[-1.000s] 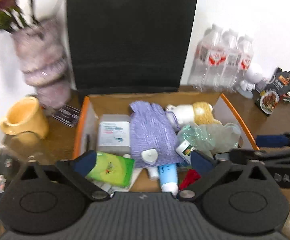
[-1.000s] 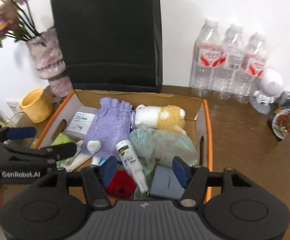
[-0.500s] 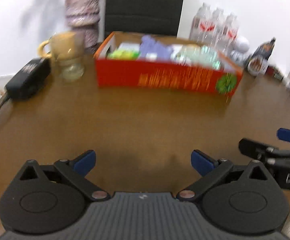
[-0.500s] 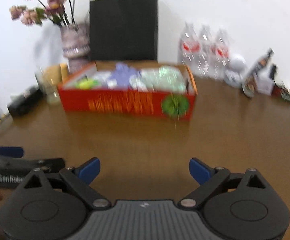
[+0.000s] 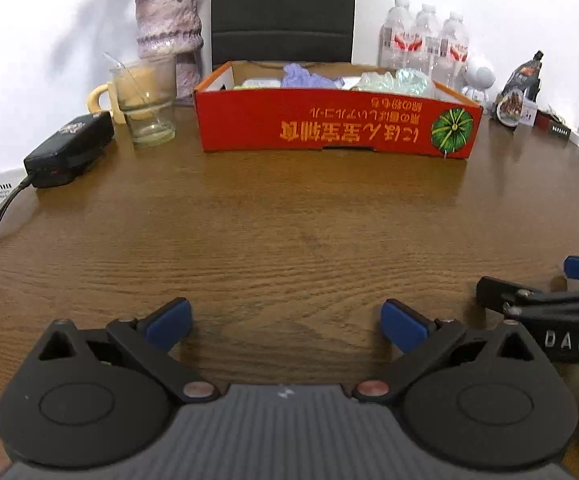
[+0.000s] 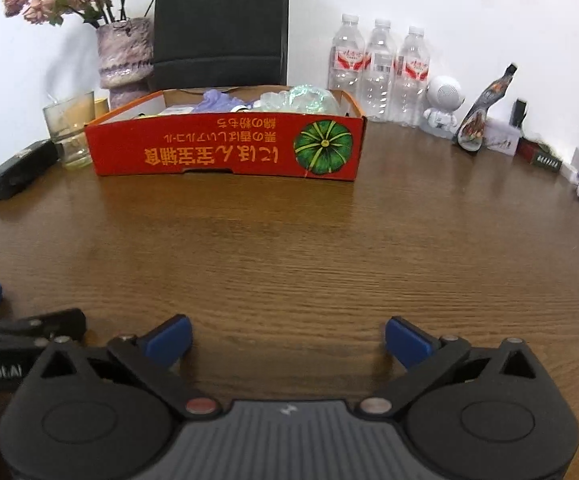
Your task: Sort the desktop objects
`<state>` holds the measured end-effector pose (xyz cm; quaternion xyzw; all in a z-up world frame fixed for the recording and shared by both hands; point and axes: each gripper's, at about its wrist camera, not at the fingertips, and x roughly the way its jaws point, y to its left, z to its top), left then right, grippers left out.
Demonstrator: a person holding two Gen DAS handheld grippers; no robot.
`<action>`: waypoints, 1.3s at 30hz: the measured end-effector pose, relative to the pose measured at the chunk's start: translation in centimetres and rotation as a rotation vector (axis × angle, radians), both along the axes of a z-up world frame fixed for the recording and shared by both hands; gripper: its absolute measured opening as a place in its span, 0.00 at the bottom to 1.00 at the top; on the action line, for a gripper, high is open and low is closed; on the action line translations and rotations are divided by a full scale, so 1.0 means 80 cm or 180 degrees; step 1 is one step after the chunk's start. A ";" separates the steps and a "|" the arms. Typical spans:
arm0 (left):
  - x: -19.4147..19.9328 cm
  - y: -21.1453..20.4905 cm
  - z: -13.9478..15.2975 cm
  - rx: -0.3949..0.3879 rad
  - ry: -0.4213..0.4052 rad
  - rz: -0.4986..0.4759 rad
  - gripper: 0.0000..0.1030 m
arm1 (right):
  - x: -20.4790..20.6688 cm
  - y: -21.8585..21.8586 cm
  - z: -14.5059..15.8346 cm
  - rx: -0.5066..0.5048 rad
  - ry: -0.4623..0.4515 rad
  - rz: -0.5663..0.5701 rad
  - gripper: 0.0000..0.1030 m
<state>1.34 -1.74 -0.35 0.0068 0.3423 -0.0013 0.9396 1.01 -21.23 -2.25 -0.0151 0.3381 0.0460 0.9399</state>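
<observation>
- The red box (image 5: 337, 128), upper centre of the frame, bears upside-down Japanese print and a green pumpkin picture (image 6: 323, 147).
- Left gripper (image 5: 285, 322) and right gripper (image 6: 287, 340), low in frame, gape wide, empty, well apart from it.

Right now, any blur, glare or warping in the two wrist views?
Left wrist: sharp; fisheye bows the table edges and the red box; dark corners; soft sheen on the wood. Right wrist: also sharp; the bottles lean with the warp; the box throws a faint reflection on the tabletop; its top corners are dark too.
</observation>
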 end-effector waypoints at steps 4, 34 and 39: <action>0.000 0.002 0.000 -0.0013 -0.0001 -0.0026 1.00 | 0.004 -0.001 -0.003 0.0033 0.0019 -0.0030 1.00; 0.003 0.008 -0.001 -0.0016 0.0002 -0.0134 1.00 | 0.000 -0.002 -0.003 0.0047 0.0019 -0.0039 1.00; 0.003 0.008 -0.001 -0.0016 0.0002 -0.0133 1.00 | 0.000 -0.002 -0.003 0.0047 0.0019 -0.0038 1.00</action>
